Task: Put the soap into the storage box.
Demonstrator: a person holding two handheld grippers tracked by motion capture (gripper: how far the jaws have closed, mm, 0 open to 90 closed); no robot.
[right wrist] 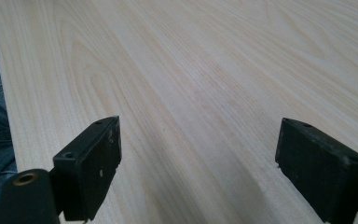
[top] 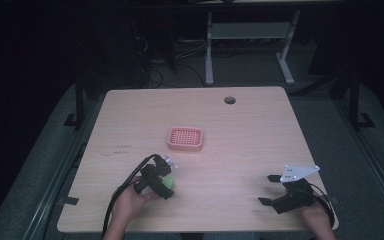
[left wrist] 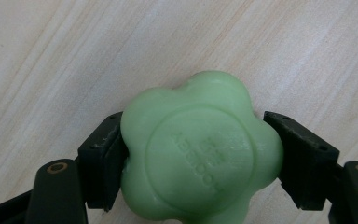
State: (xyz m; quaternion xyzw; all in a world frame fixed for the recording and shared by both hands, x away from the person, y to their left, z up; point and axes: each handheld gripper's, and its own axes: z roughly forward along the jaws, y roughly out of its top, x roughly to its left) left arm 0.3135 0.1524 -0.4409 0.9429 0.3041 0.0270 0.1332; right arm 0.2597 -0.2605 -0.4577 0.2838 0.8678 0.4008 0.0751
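The green soap (left wrist: 200, 151) has a flower shape with rounded lobes and a round raised face with small pressed letters. It sits near the table's front left, clamped on two sides between black jaws.

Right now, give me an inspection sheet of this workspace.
Surface: pale wooden table, round grommet hole near the far edge.
Job's things: green flower-shaped soap; pink slotted soap dish beyond it, apart.
Clutter: nothing seen.
Grippers: left tool shut on the soap; right tool open over bare wood.
Cables: black cable trails from the left tool.
Surroundings: dark room, white desk frame behind, floor cables.
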